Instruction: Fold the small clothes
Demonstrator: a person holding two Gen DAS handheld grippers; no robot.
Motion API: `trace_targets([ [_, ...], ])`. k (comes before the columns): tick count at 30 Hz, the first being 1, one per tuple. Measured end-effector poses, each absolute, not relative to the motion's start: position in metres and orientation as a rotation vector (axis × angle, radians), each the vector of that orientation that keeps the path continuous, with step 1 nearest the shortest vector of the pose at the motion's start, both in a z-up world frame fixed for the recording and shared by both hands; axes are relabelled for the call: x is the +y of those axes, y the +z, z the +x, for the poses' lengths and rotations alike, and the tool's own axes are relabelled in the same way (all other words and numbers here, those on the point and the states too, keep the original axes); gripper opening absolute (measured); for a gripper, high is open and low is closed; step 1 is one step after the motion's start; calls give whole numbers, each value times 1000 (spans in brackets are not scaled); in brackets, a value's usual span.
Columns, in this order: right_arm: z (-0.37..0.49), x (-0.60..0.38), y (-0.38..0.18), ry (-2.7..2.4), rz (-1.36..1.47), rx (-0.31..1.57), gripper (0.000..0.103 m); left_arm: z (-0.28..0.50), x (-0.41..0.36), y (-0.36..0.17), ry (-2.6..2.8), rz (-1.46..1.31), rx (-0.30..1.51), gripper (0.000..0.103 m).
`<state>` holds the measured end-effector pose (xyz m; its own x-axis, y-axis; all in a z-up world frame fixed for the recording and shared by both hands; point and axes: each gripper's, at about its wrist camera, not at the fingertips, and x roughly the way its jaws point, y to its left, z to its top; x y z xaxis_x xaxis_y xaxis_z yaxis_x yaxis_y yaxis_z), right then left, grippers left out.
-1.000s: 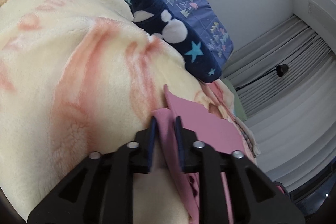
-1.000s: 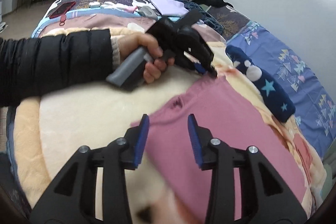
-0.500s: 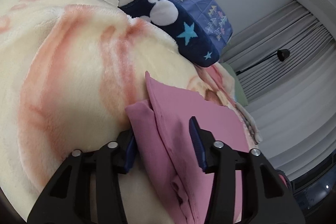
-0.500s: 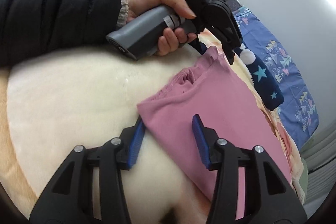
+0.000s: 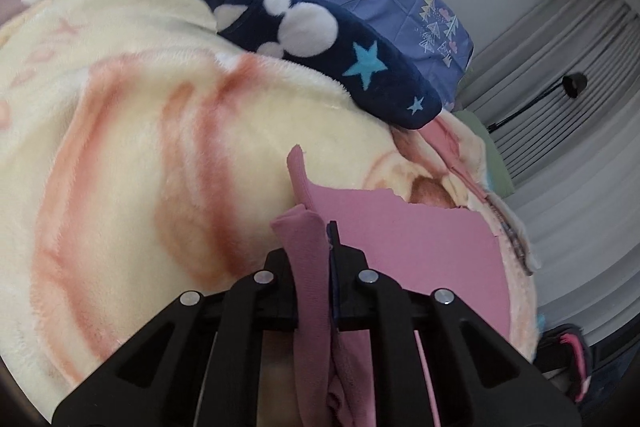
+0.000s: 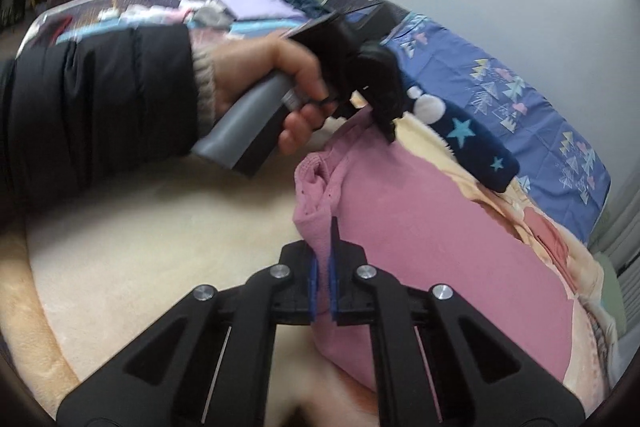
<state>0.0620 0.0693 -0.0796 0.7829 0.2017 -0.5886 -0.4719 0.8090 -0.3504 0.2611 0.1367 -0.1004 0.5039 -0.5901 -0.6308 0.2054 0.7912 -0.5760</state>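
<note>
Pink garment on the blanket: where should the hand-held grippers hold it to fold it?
Probably along the near bunched edge of the pink garment, from the near side, one corner each. That edge stands up off the blanket; the rest lies flat.

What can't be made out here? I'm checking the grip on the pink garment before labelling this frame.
- Left wrist view: the pink garment runs under the left gripper; its near edge is cut off by the frame.
- Right wrist view: the right gripper hides the pinched hem, so layer count is unclear.
- Right wrist view: motion blur smears the left hand.
- Garment type: unreadable in both views.
</note>
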Motion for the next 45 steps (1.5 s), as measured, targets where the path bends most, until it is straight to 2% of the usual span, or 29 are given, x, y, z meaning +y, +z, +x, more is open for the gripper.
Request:
trace_targets([
  [8,55,-1,-40,315,-252,528,4,247,89,-46,-436,-235,838,10],
  [23,34,-97,-23,249,-2,484,4,233,-4,7,-411,-98,785,10],
  [34,17,-172,-24,188,167,453,4,232,-101,14,-473,-38,812,10],
  [45,4,-256,-54,119,382,488,4,234,-235,-4,-542,177,857,10],
])
